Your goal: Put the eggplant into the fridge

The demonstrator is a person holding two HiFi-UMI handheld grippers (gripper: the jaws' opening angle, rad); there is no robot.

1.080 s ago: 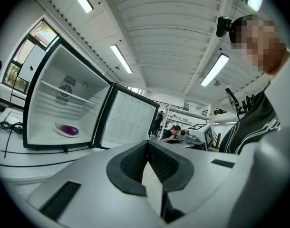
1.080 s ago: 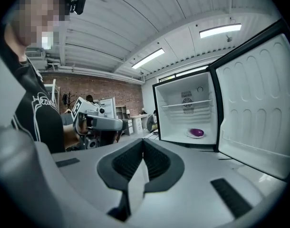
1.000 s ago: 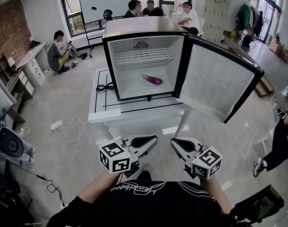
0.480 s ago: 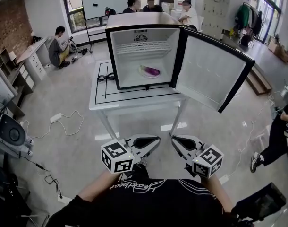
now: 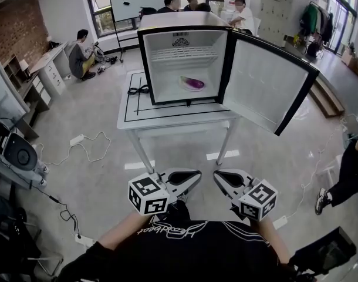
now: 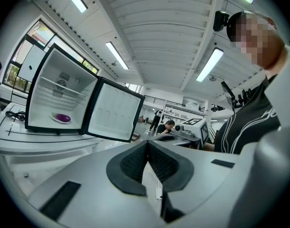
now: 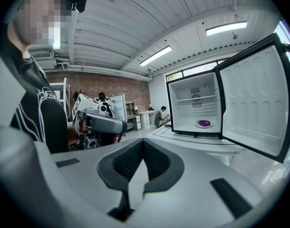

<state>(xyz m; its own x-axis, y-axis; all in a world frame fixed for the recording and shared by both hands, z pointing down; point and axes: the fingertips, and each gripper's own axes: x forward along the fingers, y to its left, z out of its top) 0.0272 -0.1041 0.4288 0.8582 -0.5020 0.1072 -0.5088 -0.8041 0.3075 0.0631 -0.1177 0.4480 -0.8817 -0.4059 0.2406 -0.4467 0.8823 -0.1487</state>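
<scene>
The purple eggplant point(image 5: 192, 83) lies on a small plate on the floor of the open fridge point(image 5: 179, 20), which stands on a white table point(image 5: 167, 119). Its door point(image 5: 267, 84) is swung wide to the right. The eggplant point(image 6: 63, 118) shows small in the left gripper view, and the right gripper view also catches the eggplant point(image 7: 204, 123). My left gripper point(image 5: 196, 173) and right gripper point(image 5: 218, 174) are held side by side close to my body, well back from the table. Both are shut with nothing between the pads, as the left gripper point(image 6: 147, 144) and right gripper point(image 7: 142, 144) show up close.
A black cable point(image 5: 139, 90) is coiled on the table left of the fridge. White cords and a power strip point(image 5: 77, 140) trail over the floor at left, beside equipment point(image 5: 17, 154). People sit behind the fridge, one sits at far left point(image 5: 80, 51), and another stands at the right edge point(image 5: 350, 169).
The fridge and table now sit farther off in the head view, with the table legs in sight. Both grippers stayed shut and drew back from the table together.
</scene>
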